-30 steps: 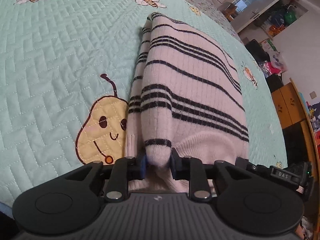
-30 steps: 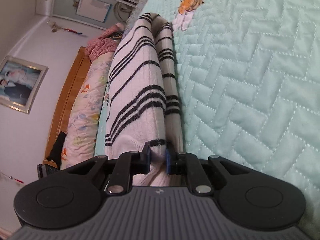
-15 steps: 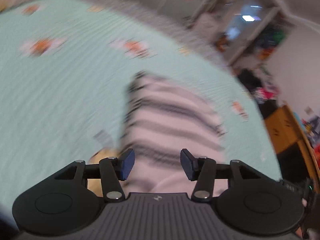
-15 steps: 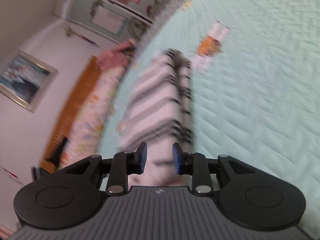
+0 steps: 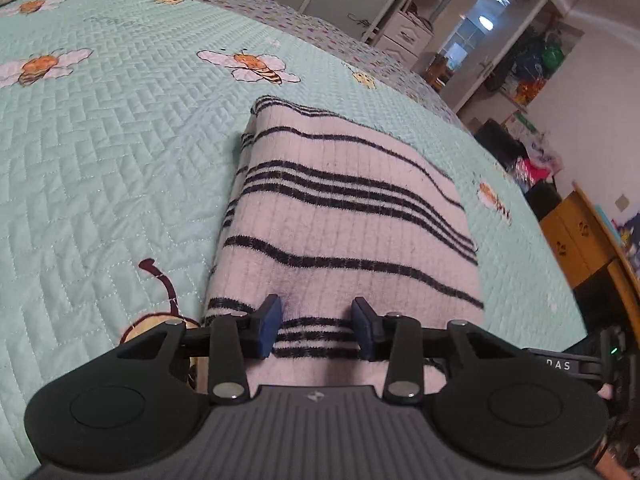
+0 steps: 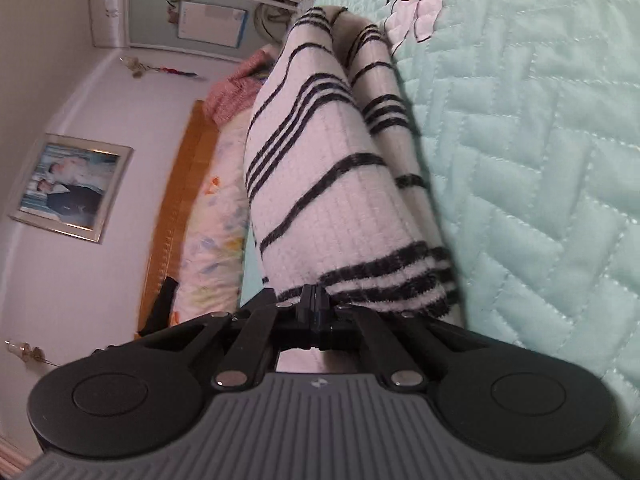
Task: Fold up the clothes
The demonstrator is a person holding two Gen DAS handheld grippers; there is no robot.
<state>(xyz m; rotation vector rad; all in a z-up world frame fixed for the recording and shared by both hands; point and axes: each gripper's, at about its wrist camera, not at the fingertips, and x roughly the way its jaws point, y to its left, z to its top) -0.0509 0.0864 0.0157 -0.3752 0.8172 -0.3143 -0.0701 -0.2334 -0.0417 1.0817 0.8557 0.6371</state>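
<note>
Garment: a folded pink ribbed knit sweater with black stripes (image 5: 344,216) lies flat on a mint-green quilted bedspread printed with bees and a pear (image 5: 100,152). It stretches away from the fingers of both grippers.

Left gripper (image 5: 316,326): released, its blue-padded fingers (image 5: 267,326) spread apart over the near end of the sweater with nothing between them. The striped knit fills the gap below and ahead of them.

Right gripper (image 6: 316,312): clenched, the two fingers pressed together at the near end of the sweater (image 6: 320,184). Whether any knit is pinched between them cannot be told.

Edges: in the left view the sweater's left side shows stacked folded layers just left of the left finger; its right side runs straight away beyond the right finger; the far end is a rounded fold. In the right view the top layer bulges up ahead of the fingers, with a lower layer beside it on the right.

Open room: bare bedspread (image 6: 520,160) spreads wide to the right of the right gripper's fingers, and to the left of and beyond the left gripper's fingers. A floral pillow (image 6: 212,240) against a wooden headboard (image 6: 176,216) lies left of the right gripper's fingers.
</note>
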